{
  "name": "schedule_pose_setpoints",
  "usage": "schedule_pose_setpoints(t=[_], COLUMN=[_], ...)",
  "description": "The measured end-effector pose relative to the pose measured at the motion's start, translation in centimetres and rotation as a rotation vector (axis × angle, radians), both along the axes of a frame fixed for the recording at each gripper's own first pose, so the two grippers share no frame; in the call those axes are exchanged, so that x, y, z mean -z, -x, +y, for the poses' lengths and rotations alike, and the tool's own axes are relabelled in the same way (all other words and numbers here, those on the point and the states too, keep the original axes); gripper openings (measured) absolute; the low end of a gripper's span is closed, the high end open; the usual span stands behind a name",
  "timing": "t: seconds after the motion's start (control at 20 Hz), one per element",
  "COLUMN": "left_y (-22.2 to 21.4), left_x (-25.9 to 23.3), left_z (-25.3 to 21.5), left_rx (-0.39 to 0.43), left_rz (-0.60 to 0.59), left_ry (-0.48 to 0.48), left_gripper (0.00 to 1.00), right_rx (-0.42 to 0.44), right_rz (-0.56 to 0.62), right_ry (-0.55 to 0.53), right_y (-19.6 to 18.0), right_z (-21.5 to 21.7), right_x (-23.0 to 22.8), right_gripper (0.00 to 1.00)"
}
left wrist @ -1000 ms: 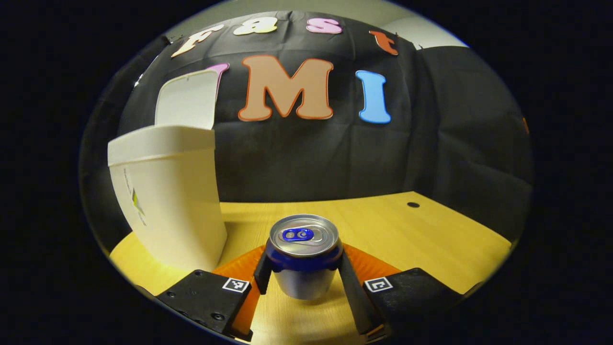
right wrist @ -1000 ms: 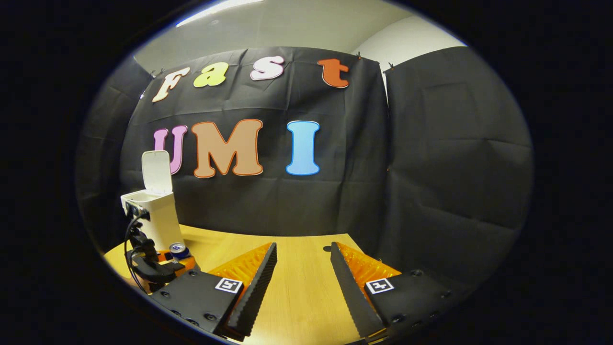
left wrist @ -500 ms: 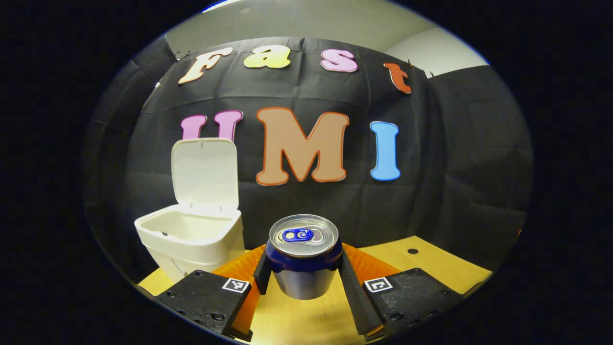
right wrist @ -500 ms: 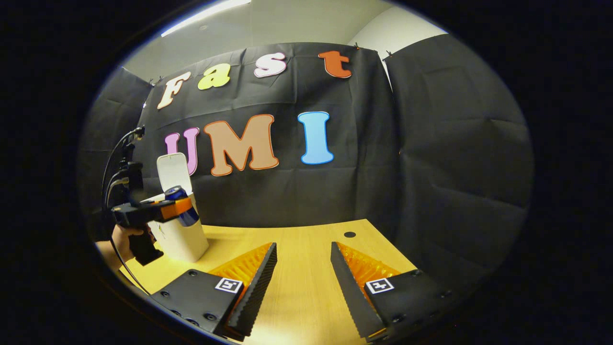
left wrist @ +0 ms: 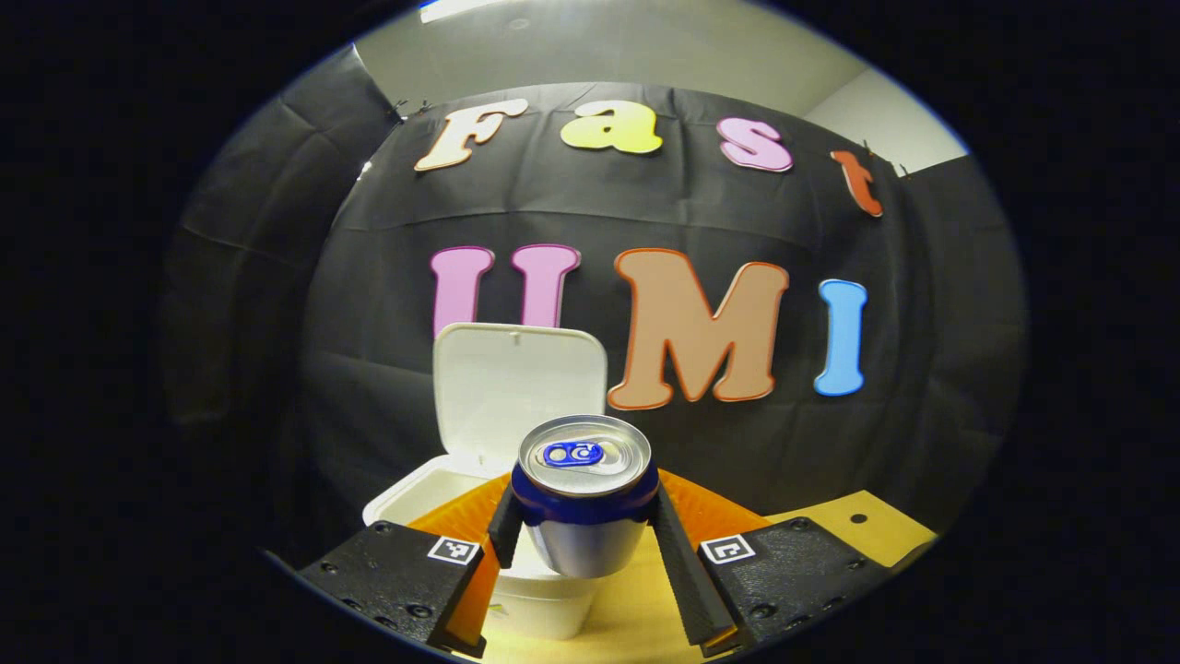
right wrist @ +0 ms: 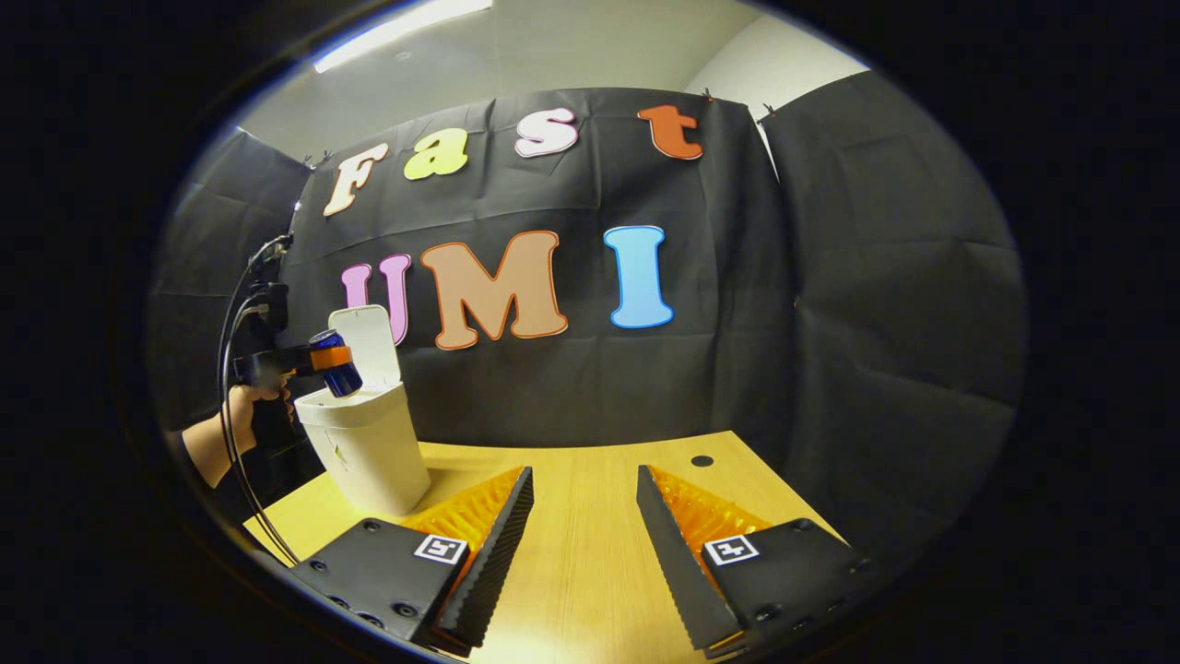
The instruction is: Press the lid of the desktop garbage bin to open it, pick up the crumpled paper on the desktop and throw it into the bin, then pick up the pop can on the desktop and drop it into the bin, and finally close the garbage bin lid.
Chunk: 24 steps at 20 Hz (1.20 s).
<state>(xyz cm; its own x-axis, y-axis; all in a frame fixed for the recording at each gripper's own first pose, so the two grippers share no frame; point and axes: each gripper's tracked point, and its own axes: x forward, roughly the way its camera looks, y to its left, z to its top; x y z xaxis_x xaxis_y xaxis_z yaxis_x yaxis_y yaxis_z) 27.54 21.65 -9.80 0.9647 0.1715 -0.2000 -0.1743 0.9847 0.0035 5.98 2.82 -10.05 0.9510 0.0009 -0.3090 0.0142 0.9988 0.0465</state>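
My left gripper point(left wrist: 583, 535) is shut on the pop can point(left wrist: 583, 489), a silver can with a blue band and blue tab, held upright in the air. Just behind and below the can stands the white garbage bin point(left wrist: 544, 595), its lid point(left wrist: 519, 387) raised. In the right gripper view the same pop can point(right wrist: 336, 361) hangs tilted over the front rim of the bin point(right wrist: 366, 449), carried by the left gripper point(right wrist: 323, 358) in a person's hand point(right wrist: 247, 398). My right gripper point(right wrist: 579, 503) hovers open over the wooden desktop point(right wrist: 581, 572) with nothing between its fingers.
A small dark hole point(right wrist: 702, 460) marks the desktop near its far right corner. Cables point(right wrist: 235, 332) loop from the left gripper's handle. Black cloth closes the booth behind and to the right.
The left gripper has carried the can higher and toward the bin, which now sits right behind and beneath the can. The right gripper has stayed open, shifting only slightly.
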Motion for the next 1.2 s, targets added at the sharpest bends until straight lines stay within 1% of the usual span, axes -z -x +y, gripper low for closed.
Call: schedule_pose_setpoints(t=[0.1, 0.15, 0.2, 0.25, 0.3, 0.35, 0.55, 0.8, 0.85, 0.9, 0.95, 1.0, 1.05, 1.1, 1.2], left_y=[-0.3, -0.2, -0.3, -0.8, -1.4, -1.9, -3.2, -3.7, -3.5, -3.6, -3.5, -3.6, -3.7, -3.5, -3.6], left_x=[1.9, 3.1, 2.6, 1.9, 2.4, 3.2, 6.4, 9.6, 10.0, 9.8, 9.9, 9.7, 9.4, 8.8, 6.8], left_z=[2.4, 3.0, 2.9, 3.1, 3.5, 3.7, 3.5, 4.0, 4.0, 4.1, 4.0, 3.8, 3.7, 3.8, 4.1], left_rx=[-0.028, -0.025, -0.014, -0.016, -0.017, -0.01, 0.02, 0.008, 0.0, 0.009, 0.019, 0.028, 0.031, 0.023, 0.006], left_rz=[0.038, 0.075, 0.034, 0.015, 0.028, 0.049, 0.128, 0.186, 0.202, 0.189, 0.182, 0.176, 0.157, 0.138, 0.074], left_ry=[0.005, 0.021, 0.025, 0.015, -0.011, -0.021, -0.026, 0.016, 0.015, -0.018, -0.023, -0.018, -0.013, -0.003, 0.0], left_gripper=[0.71, 0.72, 0.72, 0.74, 0.71, 0.72, 0.72, 0.74, 0.75, 0.76, 0.77, 0.79, 0.85, 0.96, 0.96], right_rx=[-0.008, -0.012, -0.016, -0.021, -0.025, -0.028, -0.035, -0.017, -0.012, -0.008, -0.005, -0.005, -0.006, -0.009, -0.019], right_rz=[-0.002, 0.0, 0.004, 0.008, 0.011, 0.013, 0.008, 0.014, 0.015, 0.016, 0.017, 0.019, 0.021, 0.02, 0.013], right_ry=[0.008, 0.01, 0.01, 0.008, 0.008, 0.01, 0.031, 0.032, 0.031, 0.03, 0.03, 0.029, 0.027, 0.025, 0.029], right_y=[0.0, -0.2, -0.3, -0.4, -0.4, -0.5, -0.6, -0.8, -0.8, -0.8, -0.8, -0.9, -1.0, -1.0, -1.2], right_z=[0.9, 1.6, 2.1, 2.6, 3.0, 3.5, 4.6, 4.5, 4.5, 4.4, 4.3, 4.4, 4.5, 4.7, 5.3], right_x=[0.0, 0.0, 0.1, 0.2, 0.3, 0.4, 0.3, 0.4, 0.4, 0.4, 0.5, 0.5, 0.6, 0.5, 0.2], right_gripper=[0.78, 0.78, 0.78, 0.78, 0.82, 0.78, 0.78, 0.78, 0.82, 0.78, 0.78, 0.81, 0.81, 0.78, 0.78])
